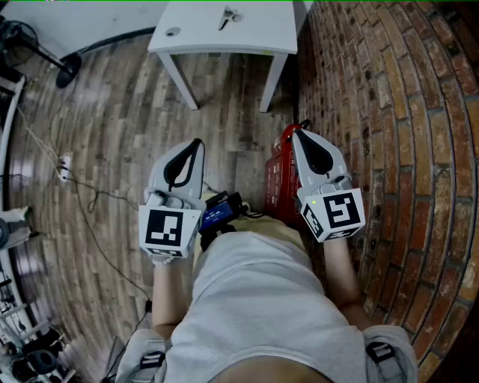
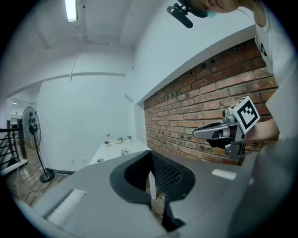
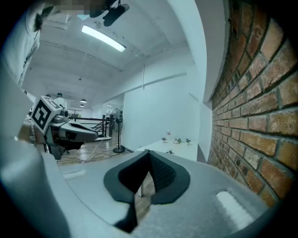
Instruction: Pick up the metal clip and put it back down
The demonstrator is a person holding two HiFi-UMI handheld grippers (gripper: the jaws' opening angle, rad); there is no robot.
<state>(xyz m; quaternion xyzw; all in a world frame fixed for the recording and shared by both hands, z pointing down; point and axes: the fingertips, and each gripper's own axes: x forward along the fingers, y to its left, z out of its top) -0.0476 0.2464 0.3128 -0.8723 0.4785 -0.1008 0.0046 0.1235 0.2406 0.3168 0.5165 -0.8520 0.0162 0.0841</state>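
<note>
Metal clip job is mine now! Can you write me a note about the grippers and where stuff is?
Left gripper: shut, empty.
Right gripper: shut, empty, close to the brick wall.
Metal clip: lying on the white table ahead, well away from both grippers.
Done: nothing that shows; the clip is not held.
Left: go up to the table, pick up the clip, put it back down.
</note>
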